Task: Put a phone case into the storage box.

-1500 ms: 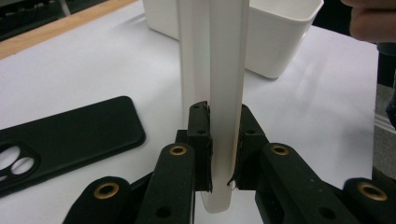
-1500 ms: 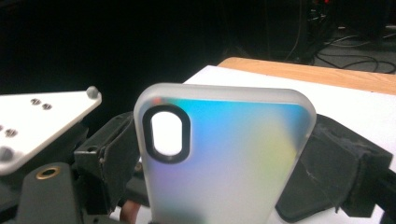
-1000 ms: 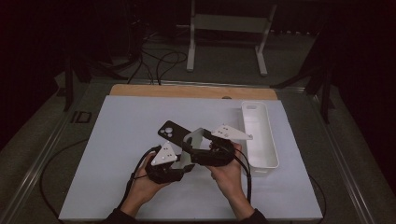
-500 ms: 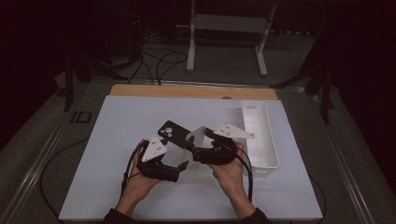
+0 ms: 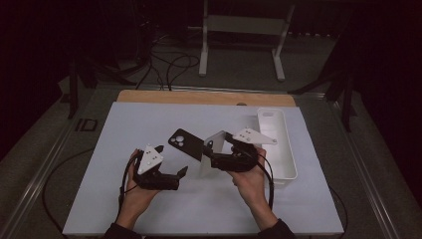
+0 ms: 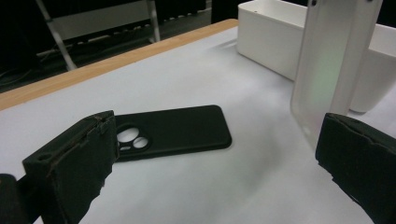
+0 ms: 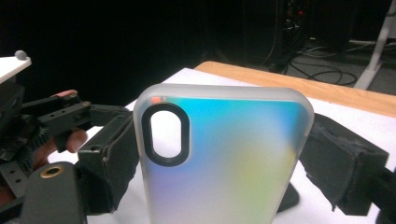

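Black foam fingers of the left gripper [image 5: 172, 162] have just spread wide, gripping nothing. Ahead lies the black phone case [image 6: 175, 130], flat on the tabletop [image 5: 149, 124], long axis crosswise. Rightward, the right gripper [image 7: 219, 158] clamps the frosted case [image 7: 224, 158] upright; its own view reveals an iridescent back.

Left black tongs [image 5: 171, 162] just opened wide, empty; right black tongs [image 5: 209, 155] clamped on frosted translucent phone case [image 5: 213, 152], held upright.
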